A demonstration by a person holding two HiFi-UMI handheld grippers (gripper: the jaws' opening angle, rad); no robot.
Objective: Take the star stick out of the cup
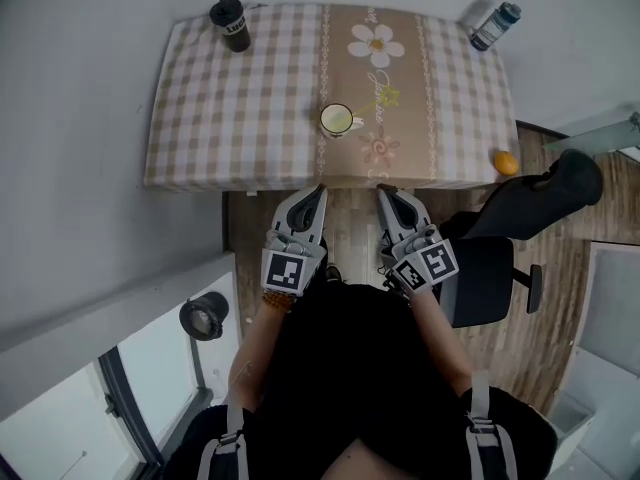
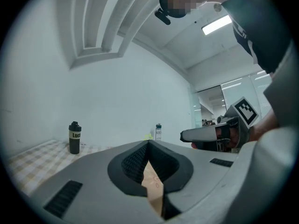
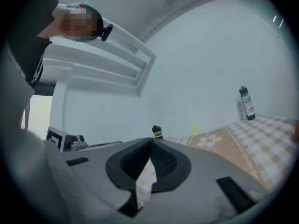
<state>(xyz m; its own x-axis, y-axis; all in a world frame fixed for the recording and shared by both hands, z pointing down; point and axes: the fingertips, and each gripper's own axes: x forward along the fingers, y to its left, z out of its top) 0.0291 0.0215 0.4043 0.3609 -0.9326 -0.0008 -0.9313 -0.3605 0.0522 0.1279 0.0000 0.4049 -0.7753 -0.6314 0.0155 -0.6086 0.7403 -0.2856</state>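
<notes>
A pale cup [image 1: 337, 120] stands near the middle of the checked table [image 1: 230, 118], with the star stick [image 1: 385, 101] leaning out of it to the right. My left gripper [image 1: 319, 190] and right gripper [image 1: 383, 190] hover side by side at the table's near edge, short of the cup, both pointing level at it. Both are shut with nothing between the jaws. In the right gripper view the yellow star stick [image 3: 195, 130] shows above the shut jaws and the cup is hidden. The left gripper view shows the right gripper [image 2: 187, 135] beside it.
A black bottle [image 1: 231, 24] stands at the table's far left corner and a blue-capped bottle [image 1: 495, 25] at the far right. An orange [image 1: 507, 163] lies near the front right edge. A black office chair [image 1: 505, 253] stands to my right.
</notes>
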